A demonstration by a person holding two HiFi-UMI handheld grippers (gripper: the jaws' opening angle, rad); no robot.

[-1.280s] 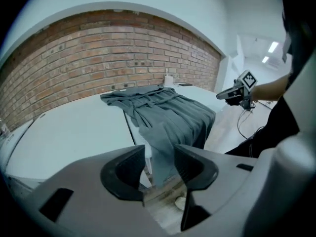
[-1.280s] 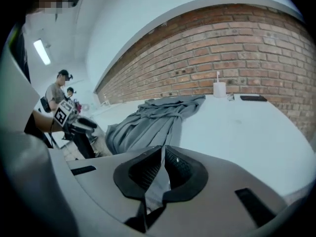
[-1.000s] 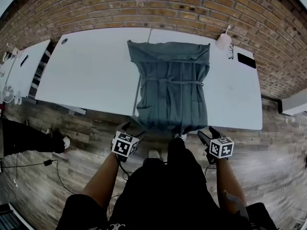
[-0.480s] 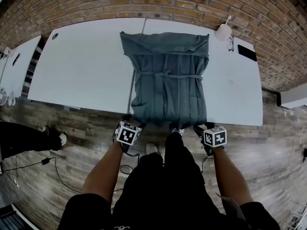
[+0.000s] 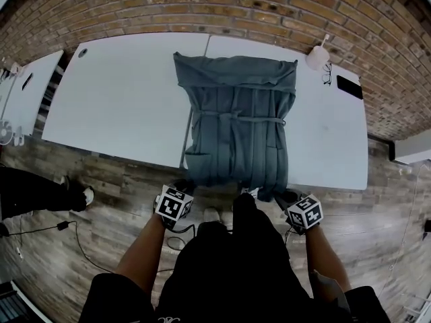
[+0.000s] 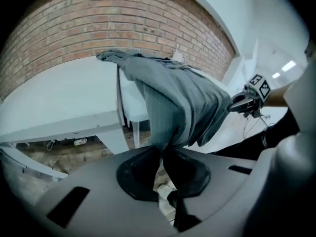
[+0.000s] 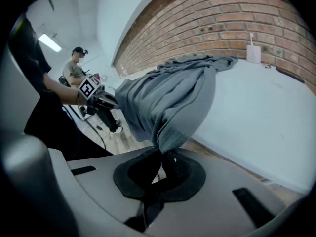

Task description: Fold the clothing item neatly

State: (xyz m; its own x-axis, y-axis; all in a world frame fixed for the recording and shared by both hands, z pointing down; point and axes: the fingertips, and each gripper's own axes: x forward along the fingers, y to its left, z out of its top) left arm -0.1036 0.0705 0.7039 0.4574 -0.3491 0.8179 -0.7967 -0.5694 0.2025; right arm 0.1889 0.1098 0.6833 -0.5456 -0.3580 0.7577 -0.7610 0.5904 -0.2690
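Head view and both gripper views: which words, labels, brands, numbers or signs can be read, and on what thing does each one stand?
No readable text in any view.
Left tool and right tool: only black-and-white square marker patterns, no letters or numbers.
Grey garment: no label or print shows.
Dark flat object on the white table: too small to show any print.

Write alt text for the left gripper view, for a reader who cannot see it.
The left gripper has just closed its jaws on a hem corner of a grey garment, which drapes from them up onto a white table. A brick wall runs behind, and at right the right gripper is at the garment's other corner.
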